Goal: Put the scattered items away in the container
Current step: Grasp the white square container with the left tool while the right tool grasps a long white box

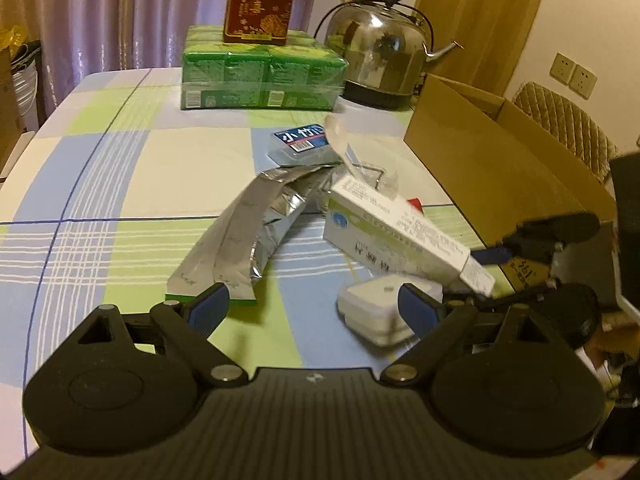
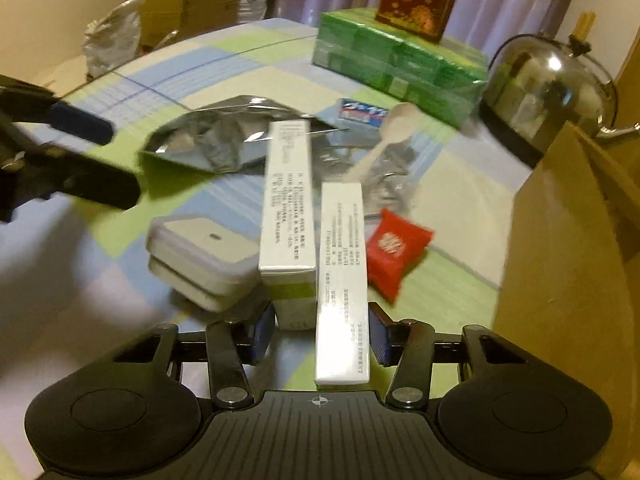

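Note:
My right gripper (image 2: pixel 322 338) is shut on two long white medicine boxes (image 2: pixel 342 280) held side by side, one pad against each. In the left wrist view the boxes (image 1: pixel 392 228) slant up from the table toward the right gripper (image 1: pixel 486 278). My left gripper (image 1: pixel 314 308) stands open over the tablecloth, with nothing between its fingers. A white flat case (image 1: pixel 372 312) lies just beyond its right finger. A silver foil pouch (image 1: pixel 256 220) lies ahead, with a blue packet (image 1: pixel 304 142) and a plastic spoon (image 1: pixel 340 140) behind it. A red sachet (image 2: pixel 394 248) lies near the open cardboard box (image 2: pixel 560 260).
Green shrink-wrapped packs (image 1: pixel 260 76) with a red carton (image 1: pixel 258 0) on top stand at the table's far side, beside a steel kettle (image 1: pixel 380 52). The cardboard box (image 1: pixel 480 168) sits at the right table edge. A chair back (image 1: pixel 568 120) is behind it.

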